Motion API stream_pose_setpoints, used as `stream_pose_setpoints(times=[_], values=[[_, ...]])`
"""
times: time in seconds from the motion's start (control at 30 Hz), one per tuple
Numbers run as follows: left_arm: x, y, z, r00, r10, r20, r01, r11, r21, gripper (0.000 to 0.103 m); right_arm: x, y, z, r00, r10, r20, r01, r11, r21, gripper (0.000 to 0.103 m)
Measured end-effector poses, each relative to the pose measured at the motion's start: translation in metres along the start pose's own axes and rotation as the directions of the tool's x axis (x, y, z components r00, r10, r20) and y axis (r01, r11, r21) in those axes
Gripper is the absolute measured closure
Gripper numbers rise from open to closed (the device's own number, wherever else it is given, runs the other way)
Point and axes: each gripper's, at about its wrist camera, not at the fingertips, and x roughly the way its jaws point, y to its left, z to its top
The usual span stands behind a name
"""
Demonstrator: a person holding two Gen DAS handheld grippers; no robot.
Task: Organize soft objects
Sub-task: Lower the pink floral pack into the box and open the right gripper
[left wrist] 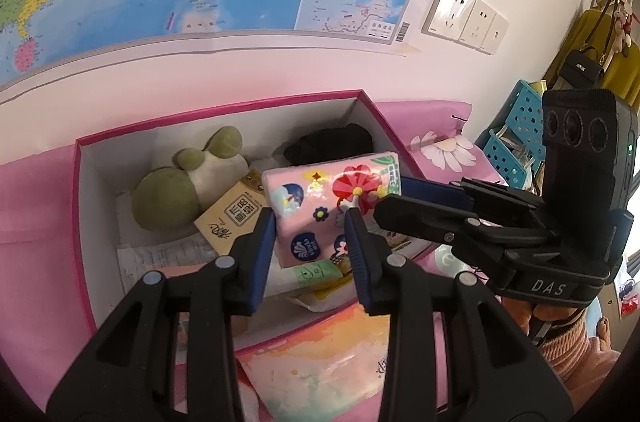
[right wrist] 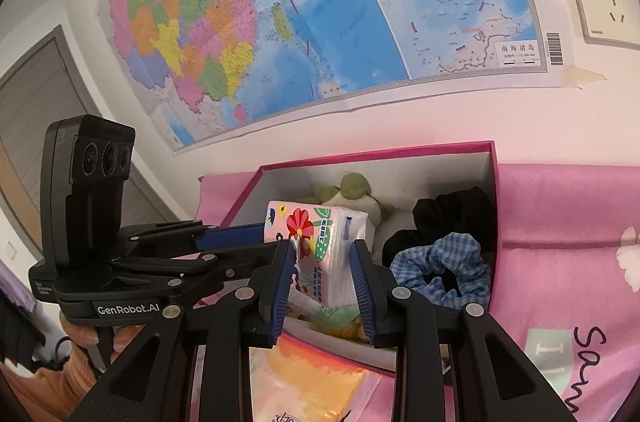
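Over the pink-rimmed box [left wrist: 224, 110], both the left hand-held gripper [left wrist: 310, 222] and right hand-held gripper [right wrist: 322, 254] are pinching one tissue pack [left wrist: 328, 194]; lowering it level beside the plush frog [left wrist: 180, 186] should seat it cleanly.

1. Pink tissue pack [left wrist: 326, 206], printed with a red flower and blue emblems; tilted, raised above the box contents, clamped between both tongs, one pair on each of two sides.
2. Box [left wrist: 82, 222], magenta rim, white inside, open top; sits on a pink bed cover.
3. Green-and-white plush toy [left wrist: 188, 182], lying in the box's far left part.
4. Black fabric item [right wrist: 456, 218], bunched in the far right corner of the box.
5. Blue gingham scrunchie [right wrist: 444, 270], in the box just in front of the black fabric, touching it.
6. Yellow tissue pack [left wrist: 230, 218], flat in the box beside the plush.
7. Pastel orange-pink pack [left wrist: 320, 362], lying outside the box at its near wall.
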Motion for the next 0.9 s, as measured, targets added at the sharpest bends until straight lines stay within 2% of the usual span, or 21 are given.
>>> stream_pose_setpoints(times=[0.9], values=[[0.006, 0.005, 0.010, 0.999, 0.032, -0.020, -0.032, 0.999, -0.021, 0.066, 0.010, -0.001, 0.012, 1.000, -0.014, -0.009, 0.014, 1.000, 0.003, 0.072]])
